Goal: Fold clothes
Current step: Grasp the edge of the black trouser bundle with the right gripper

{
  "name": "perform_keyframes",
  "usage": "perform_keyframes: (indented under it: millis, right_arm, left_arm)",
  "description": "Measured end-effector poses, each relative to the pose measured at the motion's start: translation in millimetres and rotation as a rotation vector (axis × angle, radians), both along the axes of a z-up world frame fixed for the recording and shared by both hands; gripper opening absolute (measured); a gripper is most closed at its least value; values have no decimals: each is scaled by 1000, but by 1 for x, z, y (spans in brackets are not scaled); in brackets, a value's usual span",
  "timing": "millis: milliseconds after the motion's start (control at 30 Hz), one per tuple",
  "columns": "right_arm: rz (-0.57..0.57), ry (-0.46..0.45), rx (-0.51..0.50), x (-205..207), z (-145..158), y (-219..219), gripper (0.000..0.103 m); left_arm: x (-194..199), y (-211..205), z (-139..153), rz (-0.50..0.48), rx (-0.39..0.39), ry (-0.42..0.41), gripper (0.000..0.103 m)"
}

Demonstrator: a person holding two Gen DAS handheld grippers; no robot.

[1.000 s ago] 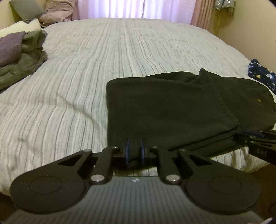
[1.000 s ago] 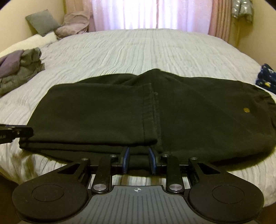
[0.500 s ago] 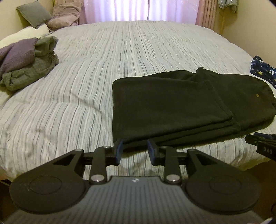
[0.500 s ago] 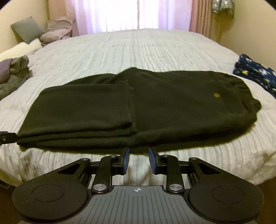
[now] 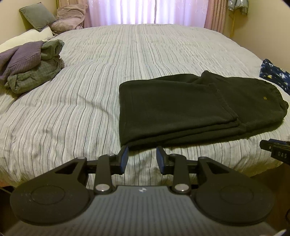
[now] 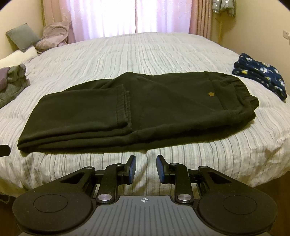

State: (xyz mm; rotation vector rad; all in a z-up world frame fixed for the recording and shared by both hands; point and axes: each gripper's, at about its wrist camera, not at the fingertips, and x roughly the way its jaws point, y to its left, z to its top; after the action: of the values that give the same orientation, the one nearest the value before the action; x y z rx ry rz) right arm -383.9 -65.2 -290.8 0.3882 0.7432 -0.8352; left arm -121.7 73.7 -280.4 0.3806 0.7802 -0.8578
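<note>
Your dark trousers [image 6: 141, 109] lie flat on the bed [image 6: 163, 52], near its front edge, folded lengthwise so the legs stack one on the other. The leg ends have been turned back over the middle, and their hemmed cuffs [image 6: 123, 107] end in a straight stitched line about halfway along the bundle. On the left the fold makes a thick rounded edge with several layers showing along the front. On the right you can see the gathered elastic waistband [image 6: 248, 92] and a small brass-coloured button [image 6: 210, 94] on a pocket. The cloth looks soft and fleecy, very dark green or black, and mostly smooth, with a few diagonal creases across the seat.

Your right gripper [image 6: 145, 168] hovers just in front of the trousers over the striped bedcover, its blue-padded fingers [image 6: 133, 169] spread a little with nothing between them. Your left gripper [image 5: 142, 159] sits just off the bundle's front left corner; its fingers [image 5: 125, 159] are apart and opening, clear of the cloth, pinching nothing.

Well apart from the trousers, a heap of grey-green and purple clothes [image 5: 30, 69] sits at the far left of the bed, and a folded navy patterned garment [image 6: 261, 76] lies at the right edge. Pillows [image 6: 23, 38] rest at the far left corner, before the curtains [image 6: 130, 16].
</note>
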Motion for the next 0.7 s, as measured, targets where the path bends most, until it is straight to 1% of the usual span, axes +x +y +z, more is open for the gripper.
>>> perform_keyframes:
  millis: [300, 467, 567, 667, 700]
  right_arm:
    - [-34, -6, 18, -7, -5, -12, 28]
    - [-57, -46, 89, -13, -15, -25, 28]
    - [-86, -106, 158, -23, -21, -38, 28]
    - [-149, -247, 243, -47, -23, -58, 28]
    - [-181, -316, 273, -59, -23, -67, 28]
  left_arm:
    - [0, -11, -7, -9, 26, 6, 30]
    - [0, -20, -13, -27, 36, 22, 30]
    - [2, -25, -14, -44, 24, 27, 31]
    - [7, -31, -14, -57, -6, 44, 33]
    - [9, -33, -14, -60, -19, 56, 33]
